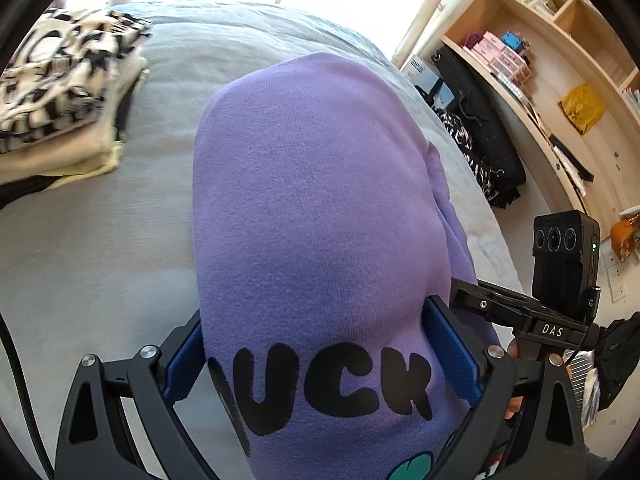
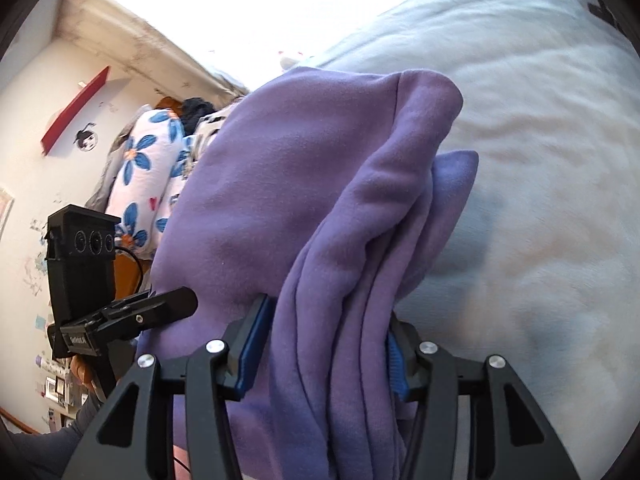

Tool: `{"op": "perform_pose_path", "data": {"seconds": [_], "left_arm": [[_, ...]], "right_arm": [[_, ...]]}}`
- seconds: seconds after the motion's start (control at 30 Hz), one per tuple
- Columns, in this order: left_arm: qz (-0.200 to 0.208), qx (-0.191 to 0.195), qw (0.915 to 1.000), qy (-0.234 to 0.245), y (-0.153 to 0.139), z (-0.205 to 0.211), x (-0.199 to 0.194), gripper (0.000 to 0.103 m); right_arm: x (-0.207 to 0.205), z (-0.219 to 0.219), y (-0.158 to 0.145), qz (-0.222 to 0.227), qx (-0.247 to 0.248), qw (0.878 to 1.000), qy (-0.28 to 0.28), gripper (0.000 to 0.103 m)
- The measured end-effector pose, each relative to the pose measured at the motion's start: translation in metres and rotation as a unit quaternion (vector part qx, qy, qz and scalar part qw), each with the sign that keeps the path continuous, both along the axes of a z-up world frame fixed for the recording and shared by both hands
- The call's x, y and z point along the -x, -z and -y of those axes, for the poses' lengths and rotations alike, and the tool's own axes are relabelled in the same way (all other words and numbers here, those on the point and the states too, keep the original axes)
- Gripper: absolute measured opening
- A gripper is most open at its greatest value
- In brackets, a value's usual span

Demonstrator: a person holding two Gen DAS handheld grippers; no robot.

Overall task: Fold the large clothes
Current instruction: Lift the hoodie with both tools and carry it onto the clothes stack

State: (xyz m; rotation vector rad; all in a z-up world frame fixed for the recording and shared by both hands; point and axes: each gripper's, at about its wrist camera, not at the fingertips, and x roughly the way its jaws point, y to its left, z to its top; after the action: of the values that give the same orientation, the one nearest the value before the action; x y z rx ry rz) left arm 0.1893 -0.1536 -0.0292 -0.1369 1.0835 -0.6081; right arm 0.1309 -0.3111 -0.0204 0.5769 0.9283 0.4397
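A purple sweatshirt (image 1: 304,184) with black letters and a green print is folded into a thick bundle and lifted above the grey bed (image 1: 100,240). My left gripper (image 1: 316,352) is shut on the bundle, its blue pads pressing both sides. My right gripper (image 2: 320,344) is shut on bunched layers of the same sweatshirt (image 2: 304,184), which drapes forward over the fingers. The other gripper's black camera block (image 1: 566,260) shows at the right of the left wrist view.
A stack of folded clothes (image 1: 60,92), black-and-cream patterned on top, lies at the bed's far left. Wooden shelves (image 1: 552,60) and dark bags (image 1: 480,132) stand right of the bed. A floral blue-and-white garment (image 2: 148,168) lies beside a white wall (image 2: 32,128).
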Motion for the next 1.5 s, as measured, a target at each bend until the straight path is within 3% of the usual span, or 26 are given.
{"op": "perform_pose_path", "data": {"seconds": [0.23, 0.43, 0.63, 0.87, 1.1, 1.27, 1.37, 1.5], "left_arm": [[0.024, 0.001, 0.9993, -0.029, -0.053, -0.079, 0.01, 0.098], [0.061, -0.013, 0.9968, -0.05, -0.105, -0.145, -0.007, 0.098], [0.095, -0.023, 0.9928, -0.069, -0.151, -0.207, -0.053, 0.098], [0.114, -0.044, 0.9893, -0.08, -0.185, -0.259, -0.137, 0.098], [0.13, -0.07, 0.9859, -0.079, -0.188, -0.283, -0.227, 0.098], [0.143, -0.099, 0.9822, -0.07, -0.175, -0.291, -0.289, 0.098], [0.143, -0.111, 0.9815, -0.061, -0.15, -0.297, -0.327, 0.098], [0.141, -0.155, 0.9755, -0.067, -0.096, -0.299, -0.364, 0.099]], "right_arm": [[-0.014, -0.07, -0.053, 0.046, -0.004, 0.998, -0.031, 0.051], [-0.051, -0.127, -0.096, 0.074, -0.019, 0.996, -0.052, 0.051], [-0.115, -0.184, -0.137, 0.104, -0.028, 0.992, -0.064, 0.051], [-0.198, -0.227, -0.143, 0.127, -0.046, 0.988, -0.069, 0.051], [-0.275, -0.247, -0.118, 0.137, -0.074, 0.986, -0.058, 0.051], [-0.334, -0.267, -0.095, 0.134, -0.089, 0.986, -0.041, 0.051], [-0.358, -0.27, -0.067, 0.118, -0.104, 0.987, -0.029, 0.051], [-0.38, -0.278, -0.02, 0.08, -0.069, 0.994, -0.019, 0.051]]}}
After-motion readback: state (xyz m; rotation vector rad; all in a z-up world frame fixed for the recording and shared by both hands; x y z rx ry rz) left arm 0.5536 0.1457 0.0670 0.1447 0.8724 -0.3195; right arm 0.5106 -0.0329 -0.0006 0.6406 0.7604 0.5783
